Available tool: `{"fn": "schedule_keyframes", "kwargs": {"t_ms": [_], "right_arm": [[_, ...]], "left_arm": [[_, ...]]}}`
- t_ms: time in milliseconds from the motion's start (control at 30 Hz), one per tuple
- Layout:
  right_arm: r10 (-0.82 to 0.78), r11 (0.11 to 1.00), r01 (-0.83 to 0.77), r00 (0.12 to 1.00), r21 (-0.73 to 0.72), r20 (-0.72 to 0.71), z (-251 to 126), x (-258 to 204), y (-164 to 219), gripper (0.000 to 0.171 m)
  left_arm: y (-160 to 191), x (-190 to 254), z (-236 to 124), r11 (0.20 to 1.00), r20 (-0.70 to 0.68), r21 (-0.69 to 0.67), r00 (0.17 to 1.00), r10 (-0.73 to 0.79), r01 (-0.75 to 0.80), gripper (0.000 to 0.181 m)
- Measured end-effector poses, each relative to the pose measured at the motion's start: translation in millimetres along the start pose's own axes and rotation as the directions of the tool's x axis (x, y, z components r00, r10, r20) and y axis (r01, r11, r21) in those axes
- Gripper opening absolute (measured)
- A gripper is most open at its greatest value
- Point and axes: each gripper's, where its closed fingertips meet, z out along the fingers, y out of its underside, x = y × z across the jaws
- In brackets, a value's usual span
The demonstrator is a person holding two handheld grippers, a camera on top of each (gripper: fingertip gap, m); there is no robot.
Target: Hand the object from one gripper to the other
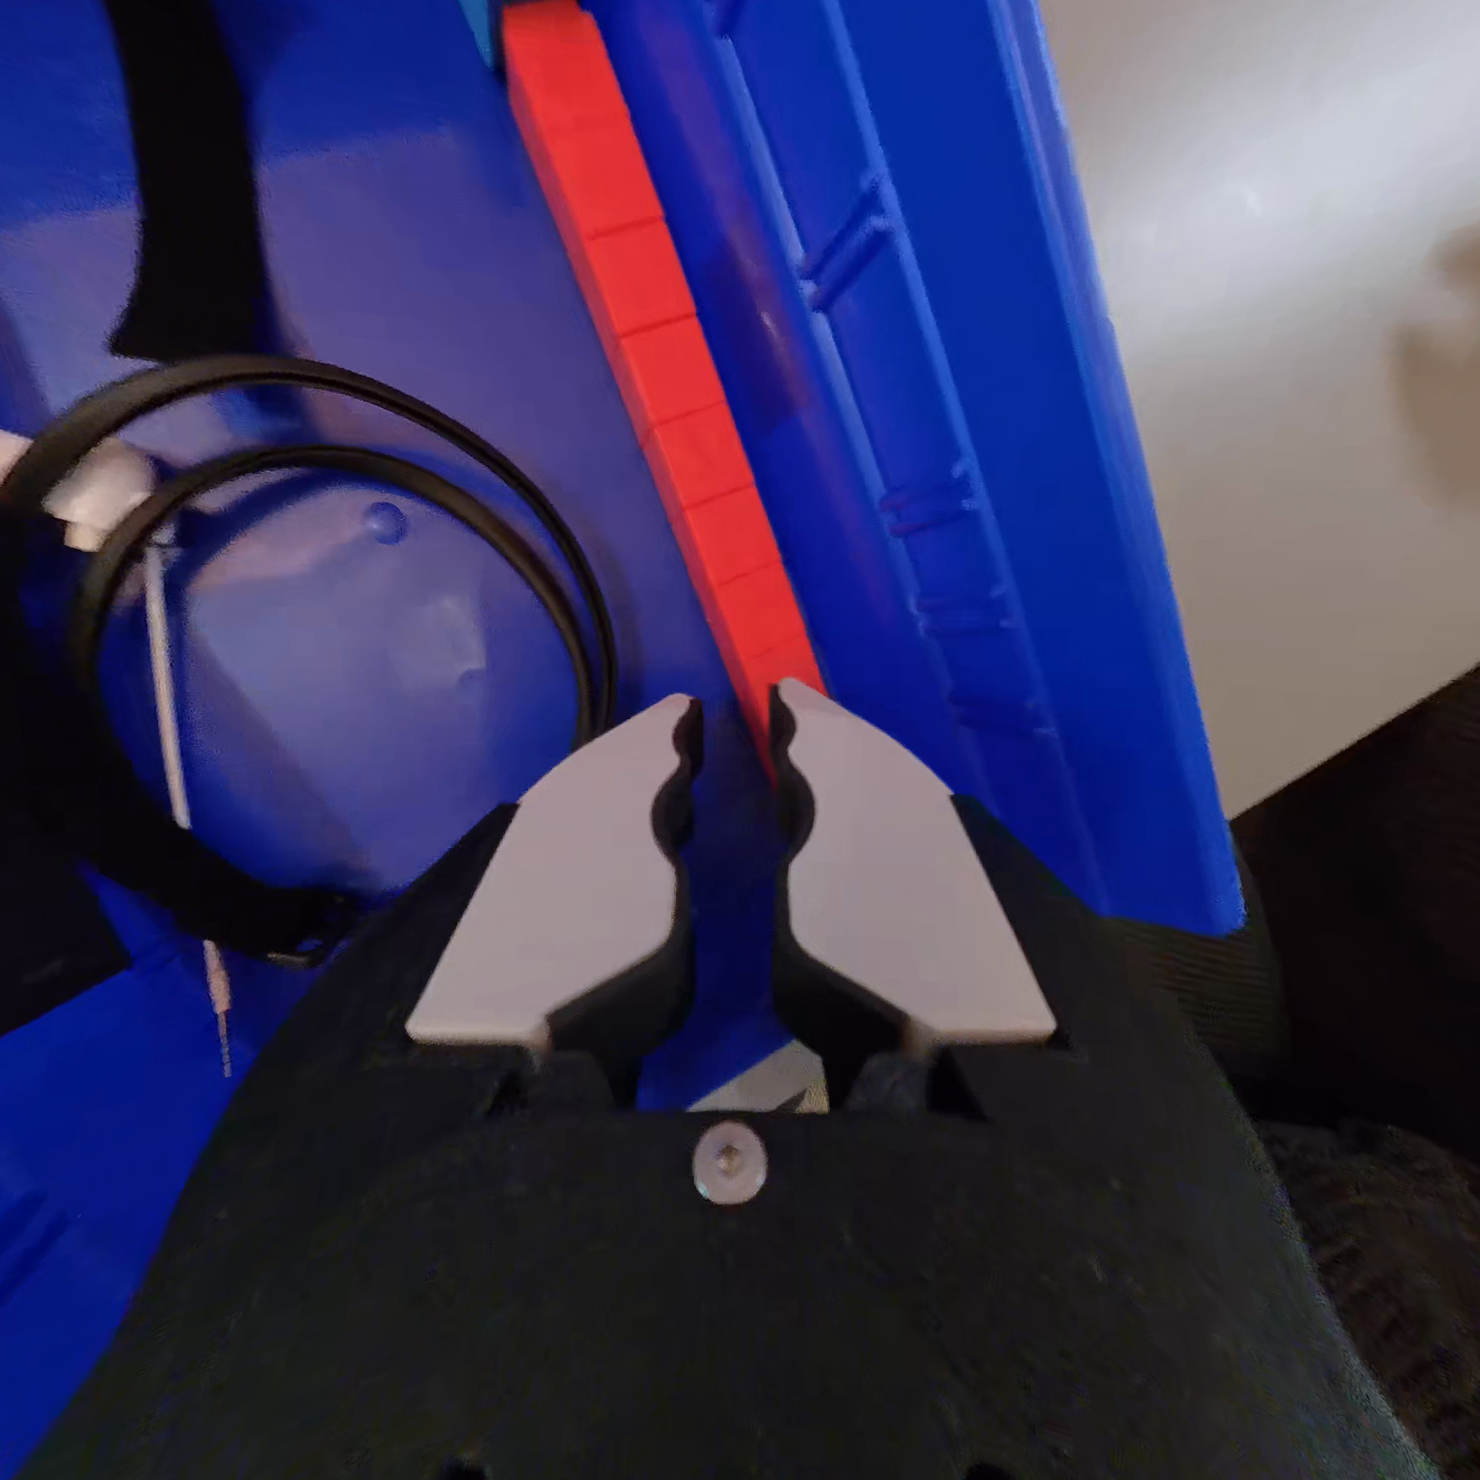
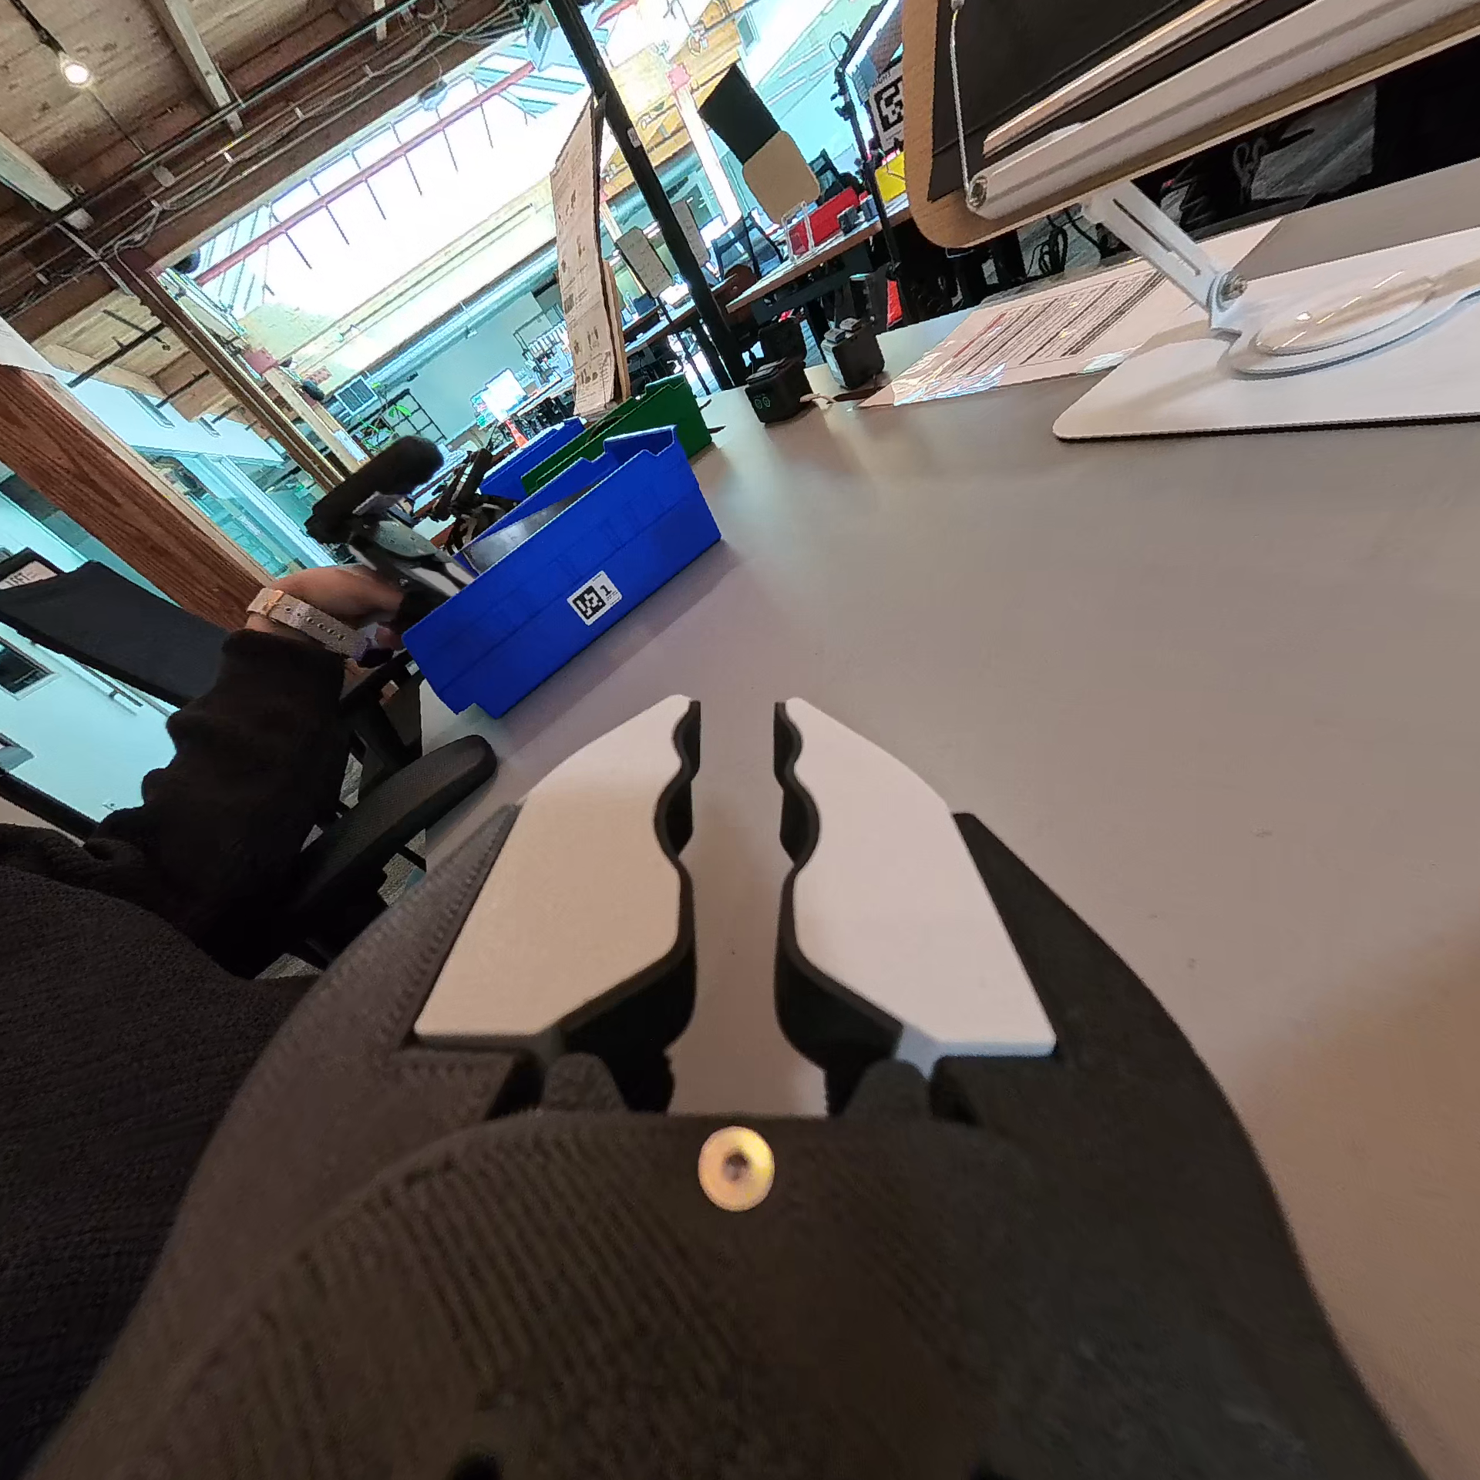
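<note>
Left wrist view: the left gripper (image 1: 735, 705) is being held inside a blue bin (image 1: 921, 480), its jaws standing slightly apart with nothing between them. A red segmented bar (image 1: 641, 320) is lying along the bin's inner wall, running from the top centre of the frame down to the jaw tips; whether the right-hand tip is touching it cannot be told. At the left of the frame a black cable loop (image 1: 336, 561) is resting on the bin floor, with a thin white rod (image 1: 168, 681) crossing it.

Which item is the task's object is not being shown; the red bar is judged the likelier, since it is lying nearest the jaws. It is being read as light, stiff plastic with smooth faces (possibly slippery), best taken across its narrow sides near one end, so that the free end is left for the other gripper. The cable would be limp and would sag.

Right wrist view: the right gripper (image 2: 735, 713) is being held low over the grey desk (image 2: 1041, 641), jaws apart and empty, well away from the bin at the centre left of the frame.

Counts: one red bar, one cable loop, one rod; two blue bins and one green bin (image 2: 641, 416) are being shown in the right wrist view.
</note>
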Motion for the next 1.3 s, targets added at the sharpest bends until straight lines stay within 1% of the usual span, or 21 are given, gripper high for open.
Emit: {"fn": "schedule_keyframes", "kwargs": {"t_ms": [33, 100, 167, 233, 267, 333, 433, 533, 667, 733, 833, 1000, 1067, 1233, 1300], "right_arm": [[0.001, 1.000, -0.001, 1.000, -0.001, 0.000, 0.1, 0.2, 0.2, 0.017], [0.002, 1.000, -0.002, 1.000, -0.002, -0.001, 0.3, 0.3, 0.3, 0.018], [0.002, 1.000, -0.002, 1.000, -0.001, -0.001, 0.0, 0.2, 0.3, 0.017], [0.001, 1.000, -0.001, 1.000, 0.000, -0.002, -0.1, 0.2, 0.2, 0.017], [0.002, 1.000, -0.002, 1.000, 0.000, -0.002, -0.2, 0.4, 0.2, 0.017], [0.006, 1.000, -0.006, 1.000, -0.002, -0.001, 0.0, 0.7, 0.4, 0.017], [0.008, 1.000, -0.008, 1.000, -0.001, 0.000, -0.3, 0.6, 0.3, 0.017], [0.010, 1.000, -0.010, 1.000, 0.000, 0.000, -0.5, 0.7, 0.1, 0.017], [0.013, 1.000, -0.013, 1.000, 0.001, -0.001, -0.1, 1.0, 0.0, 0.017], [0.014, 1.000, -0.014, 1.000, -0.001, -0.001, 0.2, 1.1, 0.4, 0.017], [0.015, 1.000, -0.015, 1.000, -0.001, -0.001, 0.3, 1.2, 0.5, 0.017], [0.017, 1.000, -0.017, 1.000, 0.000, 0.000, -0.3, 1.2, 0.3, 0.017], [0.019, 1.000, -0.019, 1.000, 0.001, 0.001, -0.4, 1.3, 0.4, 0.017], [0.026, 1.000, -0.026, 1.000, 0.002, 0.003, -0.6, 1.4, 0.3, 0.017], [0.028, 1.000, -0.028, 1.000, 0.003, 0.004, -0.6, 1.3, 0.3, 0.017]], "left_arm": [[2.9, 2.8, 1.7, 1.000, -0.012, -0.016, 1.000, 0.007, -0.007, 0.025], [8.2, 3.7, 8.4, 0.998, -0.007, -0.064, 1.000, 0.016, -0.017, 0.035], [11.6, 3.8, 17.3, 0.993, -0.007, -0.114, 1.000, 0.015, -0.016, 0.037], [11.7, 7.0, 23.5, 0.990, -0.026, -0.141, 1.000, 0.004, -0.008, 0.043], [11.2, 7.9, 25.0, 0.989, -0.026, -0.149, 1.000, 0.010, -0.014, 0.043], [10.2, 9.9, 25.5, 0.987, -0.025, -0.156, 0.999, 0.029, -0.032, 0.037], [11.3, -1.4, 21.4, 0.988, 0.044, -0.157, 0.999, 0.021, -0.013, 0.028], [12.7, -20.8, 12.8, 0.992, 0.122, -0.117, 0.992, -0.025, 0.040, 0.026], [9.0, -24.7, 4.4, 0.998, 0.099, -0.031, 0.994, -0.045, 0.048, 0.021], [7.0, -24.0, 1.5, 0.999, 0.097, -0.014, 0.995, -0.037, 0.039, 0.023], [6.2, -20.3, 4.3, 0.999, 0.096, -0.031, 0.995, -0.002, 0.005, 0.027], [10.6, -19.4, 17.1, 0.992, 0.125, -0.124, 0.991, 0.054, -0.038, 0.033], [6.3, -19.3, 18.5, 0.991, 0.141, -0.123, 0.987, 0.075, -0.058, 0.036], [2.5, -23.7, 23.5, 0.985, 0.190, -0.152, 0.975, 0.114, -0.086, 0.025], [2.2, -23.9, 23.5, 0.984, 0.193, -0.155, 0.974, 0.118, -0.088, 0.024]]}}
